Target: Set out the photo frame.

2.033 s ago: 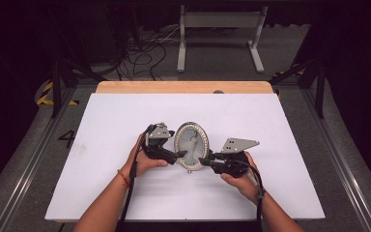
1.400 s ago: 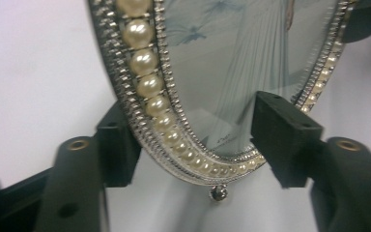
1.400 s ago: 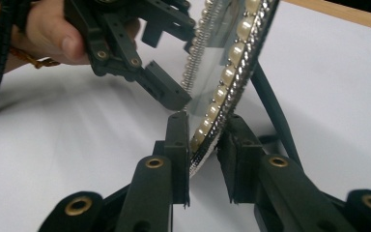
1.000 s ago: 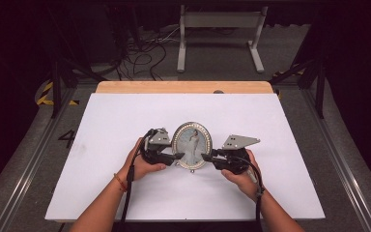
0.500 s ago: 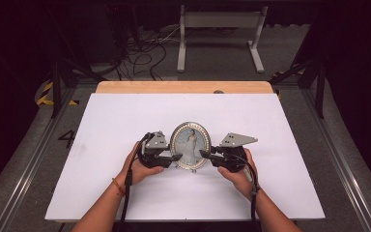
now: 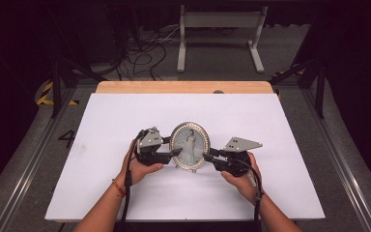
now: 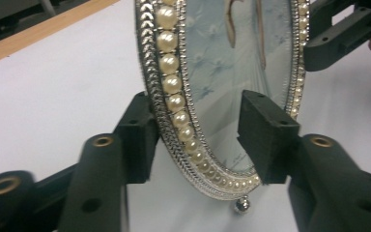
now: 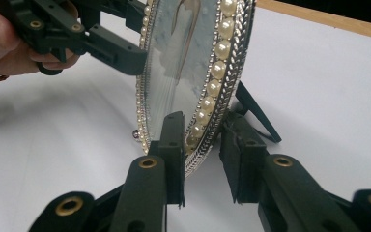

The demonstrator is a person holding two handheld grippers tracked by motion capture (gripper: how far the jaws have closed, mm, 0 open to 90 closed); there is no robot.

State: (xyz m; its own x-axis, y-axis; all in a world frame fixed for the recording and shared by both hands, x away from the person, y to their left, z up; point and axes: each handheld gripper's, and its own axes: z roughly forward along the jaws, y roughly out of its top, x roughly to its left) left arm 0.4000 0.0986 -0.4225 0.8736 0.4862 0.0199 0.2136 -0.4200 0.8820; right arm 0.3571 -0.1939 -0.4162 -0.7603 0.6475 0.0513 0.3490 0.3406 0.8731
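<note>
An oval picture frame [image 6: 190, 145] with a pearl and silver rim stands upright mid-table, its portrait facing the person. My left gripper [image 6: 175, 152] grips its left edge and my right gripper [image 6: 208, 156] its right edge. In the left gripper view the frame [image 7: 207, 96] passes between the jaws of the left gripper [image 7: 200, 121], one pad behind the rim and one on the glass. In the right gripper view the jaws of the right gripper [image 8: 203, 130] pinch the lower rim of the frame [image 8: 212, 72]. A black stand leg [image 8: 256, 113] props the frame from behind.
The white table sheet [image 6: 280, 121] spreads wide on all sides of the frame. A wooden strip [image 6: 183, 87] runs along the far edge. Beyond it on the floor are a metal stand [image 6: 220, 34] and loose cables [image 6: 140, 53].
The frame, held tilted and turned between both grippers before, now stands straight and faces the person. Both hands have shifted a little with it and keep their hold.
</note>
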